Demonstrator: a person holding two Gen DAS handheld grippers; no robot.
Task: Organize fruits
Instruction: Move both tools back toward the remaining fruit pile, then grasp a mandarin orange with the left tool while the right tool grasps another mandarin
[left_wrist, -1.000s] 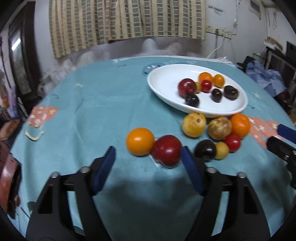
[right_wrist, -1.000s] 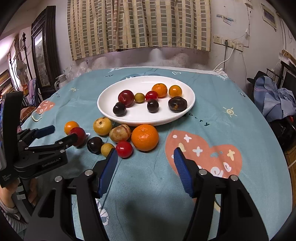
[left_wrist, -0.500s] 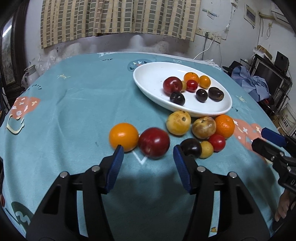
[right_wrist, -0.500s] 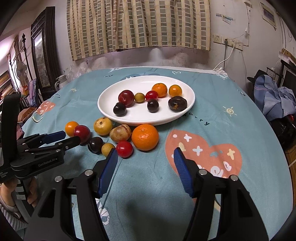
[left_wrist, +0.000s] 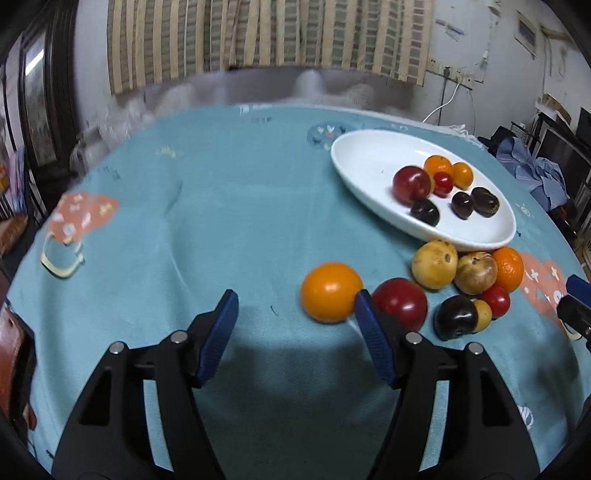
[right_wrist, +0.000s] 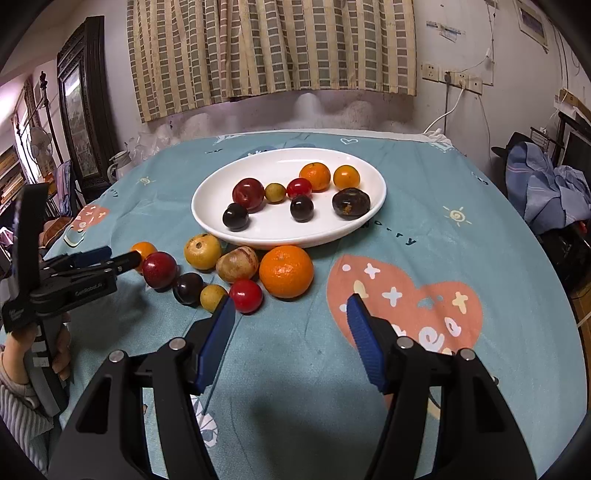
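Observation:
A white oval plate (left_wrist: 364, 162) (right_wrist: 218, 184) holds several small fruits. Loose fruits lie on the blue tablecloth in front of it: a small orange (left_wrist: 330, 291) (right_wrist: 143, 249), a red plum (left_wrist: 400, 303) (right_wrist: 159, 269), a yellow fruit (left_wrist: 435, 264), a brown fruit (left_wrist: 475, 272), a big orange (right_wrist: 286, 271), a dark plum (left_wrist: 455, 322) and a red tomato (right_wrist: 246, 295). My left gripper (left_wrist: 295, 312) (right_wrist: 118, 258) is open; its right finger sits between the small orange and the red plum. My right gripper (right_wrist: 291, 314) is open and empty, short of the big orange.
The round table's blue cloth (right_wrist: 424, 229) has coloured prints. A heap of blue clothes (right_wrist: 543, 188) lies off the table's right. A dark framed cabinet (right_wrist: 85, 122) and a white kettle (right_wrist: 120, 166) stand at the left. The right gripper's tip (left_wrist: 576, 306) shows at right.
My left gripper has shifted left, so the small orange now lies between its fingers instead of the red plum. The right gripper has not moved.

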